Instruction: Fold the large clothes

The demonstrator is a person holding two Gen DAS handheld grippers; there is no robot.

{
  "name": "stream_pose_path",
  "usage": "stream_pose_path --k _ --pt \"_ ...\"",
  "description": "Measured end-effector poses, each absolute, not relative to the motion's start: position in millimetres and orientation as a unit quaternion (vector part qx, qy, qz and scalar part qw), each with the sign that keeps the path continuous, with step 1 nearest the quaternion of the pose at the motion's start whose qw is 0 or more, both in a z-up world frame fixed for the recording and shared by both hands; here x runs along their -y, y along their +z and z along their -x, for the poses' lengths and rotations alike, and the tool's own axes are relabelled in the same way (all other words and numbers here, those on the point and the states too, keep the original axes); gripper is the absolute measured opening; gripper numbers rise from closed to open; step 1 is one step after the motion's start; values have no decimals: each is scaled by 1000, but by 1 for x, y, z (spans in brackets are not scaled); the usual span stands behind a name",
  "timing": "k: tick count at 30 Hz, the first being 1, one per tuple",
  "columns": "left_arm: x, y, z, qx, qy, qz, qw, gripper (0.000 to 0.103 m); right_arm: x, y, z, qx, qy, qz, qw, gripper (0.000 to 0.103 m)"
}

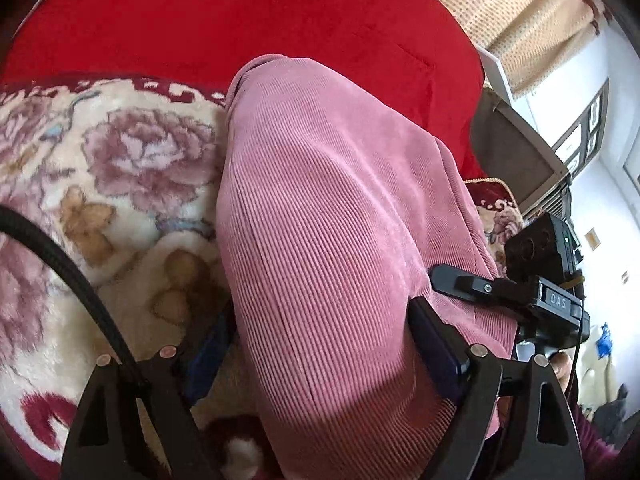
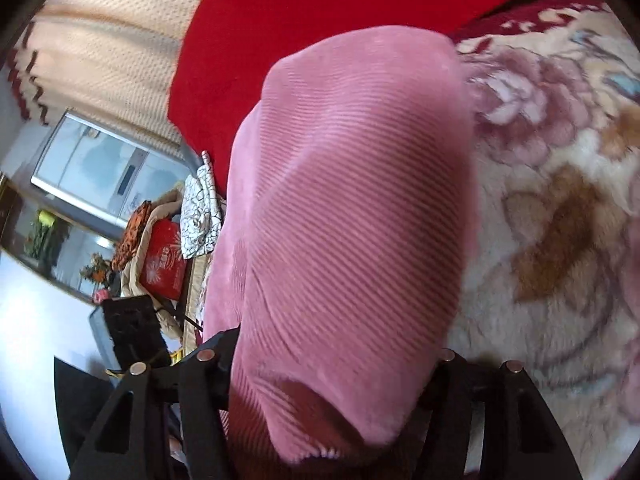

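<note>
A pink corduroy garment (image 1: 332,216) hangs stretched from both grippers over a floral fleece blanket (image 1: 100,184). My left gripper (image 1: 320,344) has a thick bunch of the fabric between its blue-padded fingers (image 1: 436,344), holding it. In the right wrist view the same garment (image 2: 352,220) drapes forward from my right gripper (image 2: 332,364), whose fingers are hidden by the cloth it grips. The right gripper (image 1: 472,286) also shows in the left wrist view, pinching the garment's right edge.
A red blanket (image 1: 256,20) covers the far part of the bed. A cream curtain (image 1: 516,12) and window are at the far right. In the right wrist view, a pile of cloth and a red bag (image 2: 164,260) sit at the bed's left side.
</note>
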State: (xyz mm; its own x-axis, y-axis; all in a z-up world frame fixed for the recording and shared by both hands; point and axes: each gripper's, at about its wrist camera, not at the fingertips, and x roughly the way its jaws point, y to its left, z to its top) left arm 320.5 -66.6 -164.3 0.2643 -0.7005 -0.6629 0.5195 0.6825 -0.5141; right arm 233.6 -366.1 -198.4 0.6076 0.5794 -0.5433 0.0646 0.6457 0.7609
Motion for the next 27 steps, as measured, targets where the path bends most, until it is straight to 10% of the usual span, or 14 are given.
stream_pose_path --k 16,27 --pt "57 -151 -301 -445 -385 52 807 88 360 -90 -223 -315 38 -246 916 65" --pt "63 -154 -295 -453 -396 15 799 88 350 -144 -284 -401 38 -232 886 61"
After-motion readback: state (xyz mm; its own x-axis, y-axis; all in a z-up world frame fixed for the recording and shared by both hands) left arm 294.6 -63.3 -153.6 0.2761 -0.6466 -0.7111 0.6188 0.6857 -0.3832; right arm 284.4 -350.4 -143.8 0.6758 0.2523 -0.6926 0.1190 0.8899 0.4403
